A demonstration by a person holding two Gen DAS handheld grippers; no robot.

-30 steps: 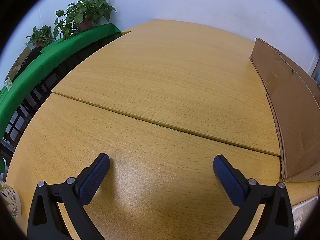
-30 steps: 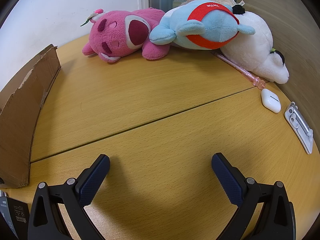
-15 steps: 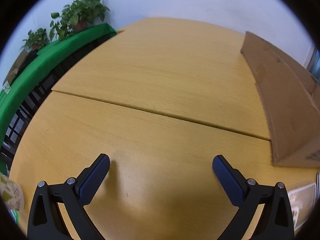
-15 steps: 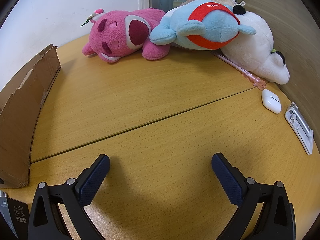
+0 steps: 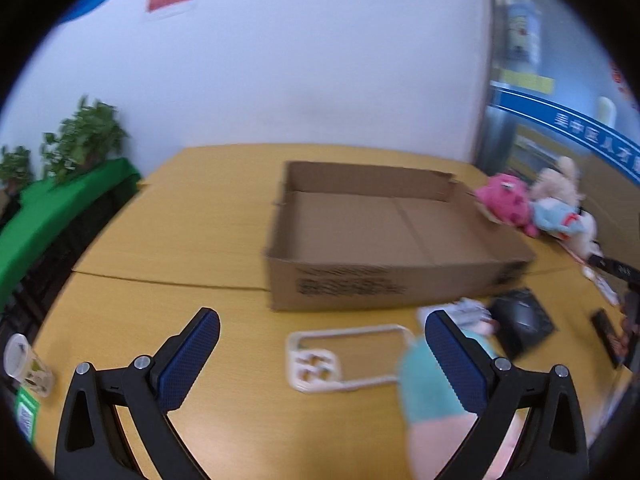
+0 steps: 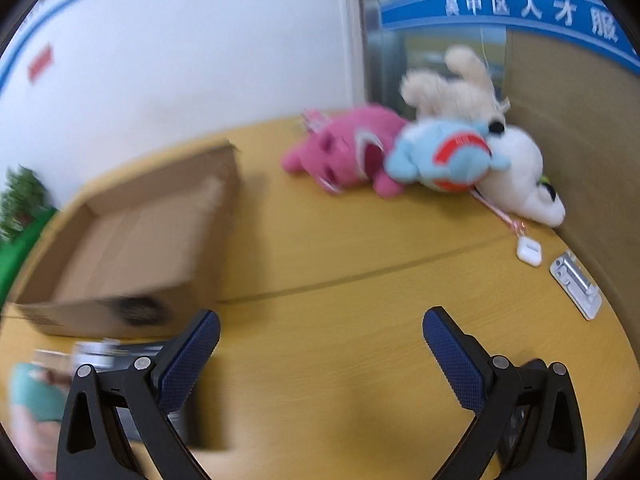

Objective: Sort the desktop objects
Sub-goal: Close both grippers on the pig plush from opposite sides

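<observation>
An open, empty cardboard box point(image 5: 384, 240) stands on the wooden table; it also shows in the right wrist view point(image 6: 132, 248). In front of it lie a white phone case point(image 5: 344, 356), a teal object point(image 5: 428, 384) partly behind my right-hand finger, and a black flat item point(image 5: 520, 324). My left gripper point(image 5: 320, 352) is open and empty above the table, near the phone case. My right gripper point(image 6: 320, 356) is open and empty over bare table. A white earbud case point(image 6: 529, 250) and a silver clip point(image 6: 576, 284) lie at the right.
Pink point(image 6: 344, 156), blue point(image 6: 440, 160) and white point(image 6: 516, 176) plush toys are piled at the back right corner against a wall panel. A green-covered shelf with plants point(image 5: 60, 200) stands at the left. A cup point(image 5: 24, 368) sits at the table's left edge.
Both grippers have lifted and pulled back, so the views are wider and blurred. The left view swung right to show the whole box and the items in front. Both stay open.
</observation>
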